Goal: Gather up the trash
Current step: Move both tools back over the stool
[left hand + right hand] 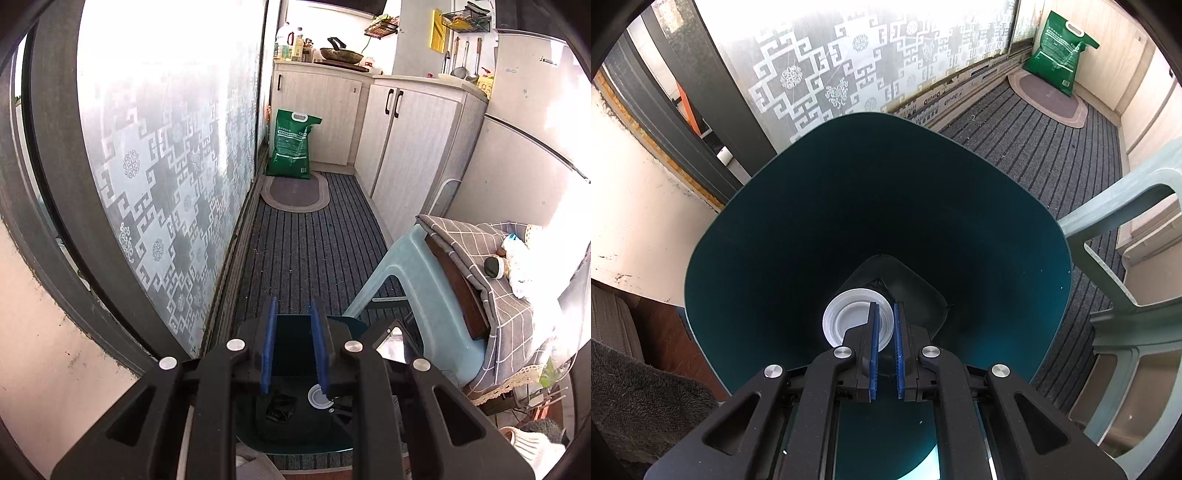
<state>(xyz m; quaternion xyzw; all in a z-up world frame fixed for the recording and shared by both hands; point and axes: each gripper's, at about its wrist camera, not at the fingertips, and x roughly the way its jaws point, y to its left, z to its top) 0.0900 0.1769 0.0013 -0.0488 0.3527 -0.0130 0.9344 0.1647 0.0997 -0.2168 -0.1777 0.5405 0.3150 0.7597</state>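
A dark teal trash bin (352, 326) stands on the striped floor mat below both grippers. At its bottom lie a white round plastic lid (318, 397) and a black crumpled piece (279, 406). My left gripper (293, 302) hangs above the bin's near rim, its blue pads apart with nothing between them. In the right wrist view the bin (812, 221) fills the middle. My right gripper (885, 306) points down into it, shut and empty, right above the white lid (846, 317).
A pale blue plastic stool (417, 295) stands right of the bin, beside a surface under a checked cloth (491, 266) with small items on it. A frosted patterned glass door (166, 166) runs along the left. A green sack (291, 144), an oval mat (293, 192) and cabinets (406, 147) lie farther off.
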